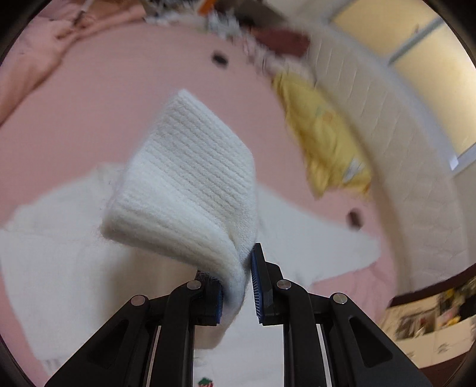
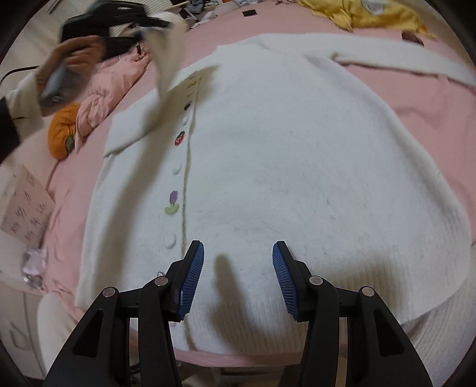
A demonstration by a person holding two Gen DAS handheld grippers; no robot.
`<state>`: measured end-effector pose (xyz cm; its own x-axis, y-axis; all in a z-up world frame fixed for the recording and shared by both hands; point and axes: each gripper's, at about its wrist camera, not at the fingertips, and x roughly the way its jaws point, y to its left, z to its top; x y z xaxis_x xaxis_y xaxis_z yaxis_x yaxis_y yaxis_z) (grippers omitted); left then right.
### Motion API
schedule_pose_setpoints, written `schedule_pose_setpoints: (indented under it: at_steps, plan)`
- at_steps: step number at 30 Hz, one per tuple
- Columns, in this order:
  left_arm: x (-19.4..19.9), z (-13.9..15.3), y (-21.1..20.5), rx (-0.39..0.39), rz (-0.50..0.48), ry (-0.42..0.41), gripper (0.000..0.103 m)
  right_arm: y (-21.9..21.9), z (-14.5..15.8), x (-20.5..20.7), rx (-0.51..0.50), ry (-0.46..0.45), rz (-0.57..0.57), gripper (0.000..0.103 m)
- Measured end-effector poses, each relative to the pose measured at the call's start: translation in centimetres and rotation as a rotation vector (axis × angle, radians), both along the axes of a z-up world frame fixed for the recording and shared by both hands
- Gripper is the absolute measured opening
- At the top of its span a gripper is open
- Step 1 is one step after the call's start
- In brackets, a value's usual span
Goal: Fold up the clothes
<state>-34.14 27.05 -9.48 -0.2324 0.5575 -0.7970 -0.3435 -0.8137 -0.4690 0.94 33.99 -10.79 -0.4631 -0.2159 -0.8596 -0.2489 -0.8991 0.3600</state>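
A white knit cardigan (image 2: 282,166) with small coloured buttons lies spread flat on a pink bed (image 2: 431,98). My left gripper (image 1: 238,282) is shut on the ribbed cuff of its sleeve (image 1: 190,175) and holds it lifted above the bed. In the right wrist view the left gripper (image 2: 142,29) shows at the upper left with the sleeve (image 2: 166,68) hanging from it. My right gripper (image 2: 238,279) is open and empty, hovering just above the cardigan's ribbed hem. The cardigan's body (image 1: 59,238) lies below the left gripper.
A yellow garment (image 1: 324,134) lies at the bed's far edge; it also shows in the right wrist view (image 2: 363,15). A crumpled pink garment (image 2: 110,80) and an orange plush (image 2: 62,134) sit left of the cardigan. A printed card (image 2: 26,205) lies at the left.
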Motion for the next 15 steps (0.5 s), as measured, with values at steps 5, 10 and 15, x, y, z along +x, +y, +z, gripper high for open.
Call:
schedule_pose_setpoints:
  at_steps: [5, 10, 15]
  plan:
    - [1.5, -6.2, 6.3, -0.152, -0.060, -0.074, 0.016, 0.6, -0.8, -0.2, -0.063, -0.006, -0.017, 0.049]
    - [3.9, -8.8, 10.7, -0.378, -0.127, 0.010, 0.023, 0.2, -1.2, -0.8, -0.073, -0.014, -0.009, 0.049]
    - [7.4, -8.0, 15.6, -0.699, -0.329, 0.255, 0.072, -0.3, -1.5, -1.1, -0.072, -0.019, -0.001, 0.049]
